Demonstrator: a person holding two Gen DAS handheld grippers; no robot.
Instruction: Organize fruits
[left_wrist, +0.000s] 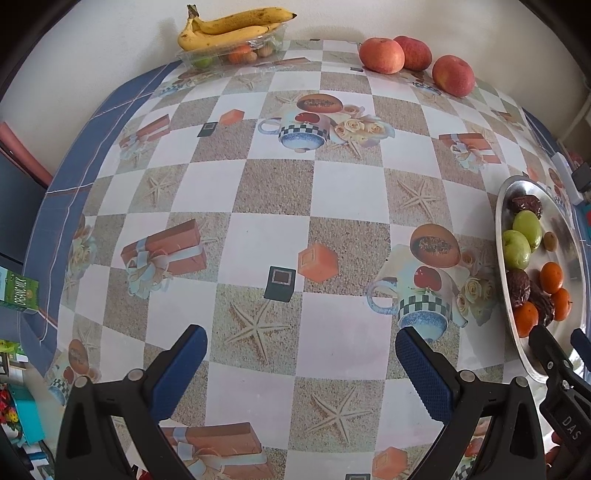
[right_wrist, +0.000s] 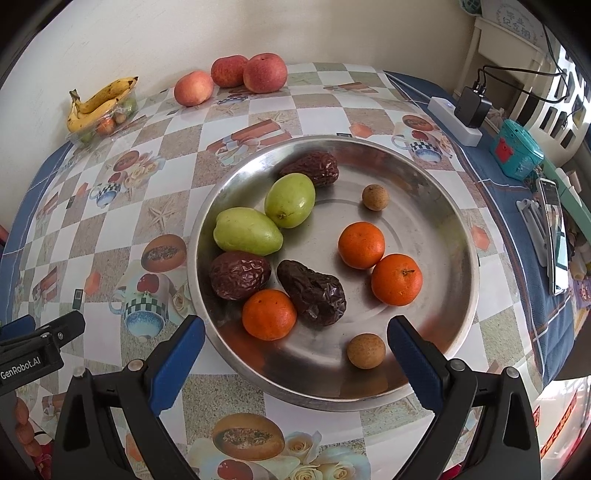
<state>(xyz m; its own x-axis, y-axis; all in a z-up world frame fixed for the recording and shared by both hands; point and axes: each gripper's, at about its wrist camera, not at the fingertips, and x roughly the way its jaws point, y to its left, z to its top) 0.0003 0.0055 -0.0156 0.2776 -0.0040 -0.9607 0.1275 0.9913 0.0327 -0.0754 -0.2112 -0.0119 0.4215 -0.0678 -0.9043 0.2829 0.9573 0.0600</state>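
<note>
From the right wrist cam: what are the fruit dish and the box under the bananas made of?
Fruit dish: looks like stainless steel or aluminium, brushed; grey sheen, blurred fruit reflections, faint concentric rings.
Box under the bananas: seems thin clear plastic; fruit shows through its glossy walls.

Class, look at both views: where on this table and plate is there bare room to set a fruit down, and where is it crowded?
The widest bare stretch is mid-table, between the banana tray, the three apples and the steel plate. The plate's right side, past the oranges, is also free. Its left half is crowded with green fruits and dates.
</note>
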